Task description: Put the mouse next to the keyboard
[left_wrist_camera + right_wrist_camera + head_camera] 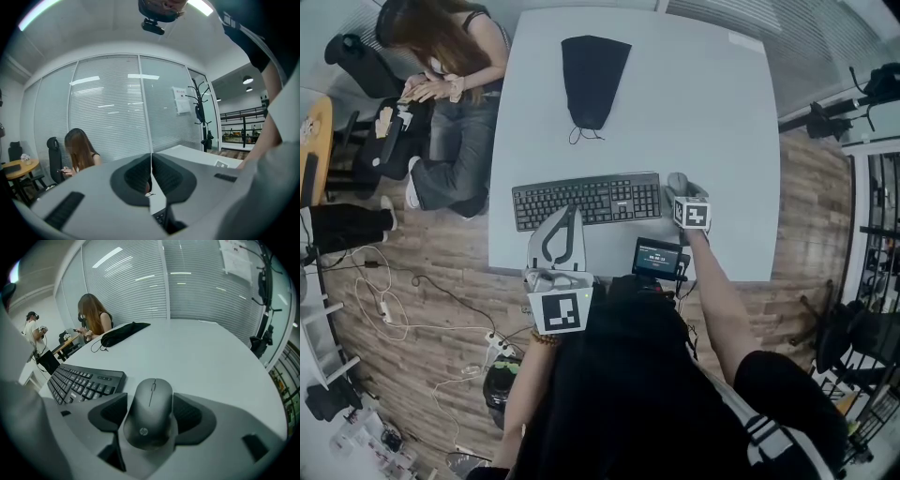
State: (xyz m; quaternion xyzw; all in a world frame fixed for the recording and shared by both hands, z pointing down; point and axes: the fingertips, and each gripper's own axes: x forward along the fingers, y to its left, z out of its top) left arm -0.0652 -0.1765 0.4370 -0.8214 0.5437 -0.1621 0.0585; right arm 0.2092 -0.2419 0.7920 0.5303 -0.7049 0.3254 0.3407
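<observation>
A dark grey mouse [150, 411] rests on the white table [694, 103], just right of the black keyboard [586, 200], whose right end [86, 380] lies close beside it. My right gripper [679, 190] points down over the mouse, one jaw on each side of it. The pads stand wide and do not seem to press on it, so this gripper is open. My left gripper [565, 217] hovers at the keyboard's front edge. Its pads [161, 176] meet in a thin line with nothing between them, so it is shut.
A black pouch [592, 80] with a cord lies at the table's far middle. A small device with a lit screen [658, 258] stands at the near edge. A seated person [450, 84] is off the table's left side, and cables [384, 309] trail on the wooden floor.
</observation>
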